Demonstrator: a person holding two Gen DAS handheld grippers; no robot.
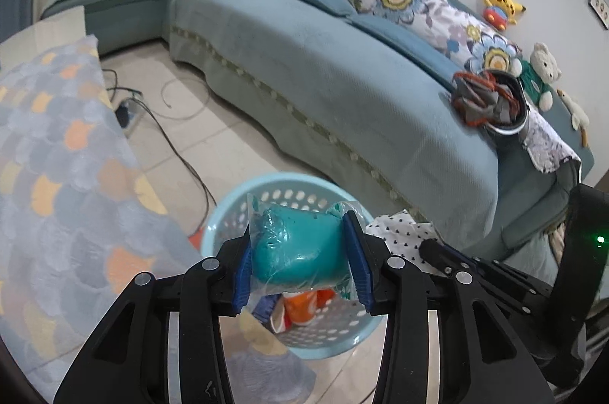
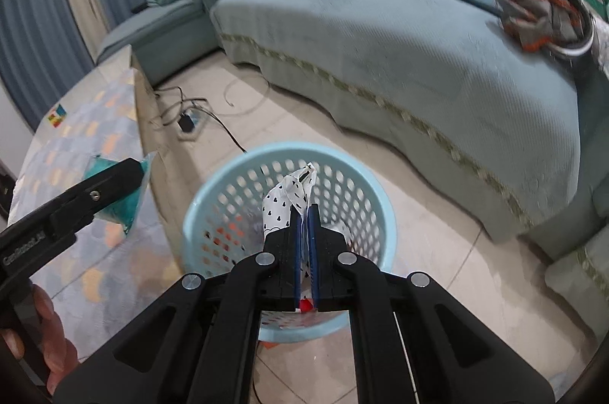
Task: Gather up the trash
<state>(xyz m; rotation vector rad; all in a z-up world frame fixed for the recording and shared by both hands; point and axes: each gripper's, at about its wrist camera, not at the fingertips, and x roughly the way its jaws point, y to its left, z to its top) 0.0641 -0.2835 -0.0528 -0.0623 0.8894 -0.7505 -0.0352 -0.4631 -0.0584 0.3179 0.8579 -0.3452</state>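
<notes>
At lower centre of the frame, the right tool (image 2: 304, 244) pinches a white black-dotted wrapper (image 2: 287, 200) above the pale blue basket (image 2: 224, 175). At left, the left tool (image 2: 114, 179) grips a teal packet (image 2: 127, 209) over the patterned counter (image 2: 87, 145).

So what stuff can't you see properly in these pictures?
- Bottom of the blue basket: in the right wrist view the right gripper and its spotted white bag cover it.
- Orange trash in the basket: left wrist view, mostly behind the left gripper and its teal packet.
- Grey-orange bundle on the sofa: too blurred to identify.
</notes>
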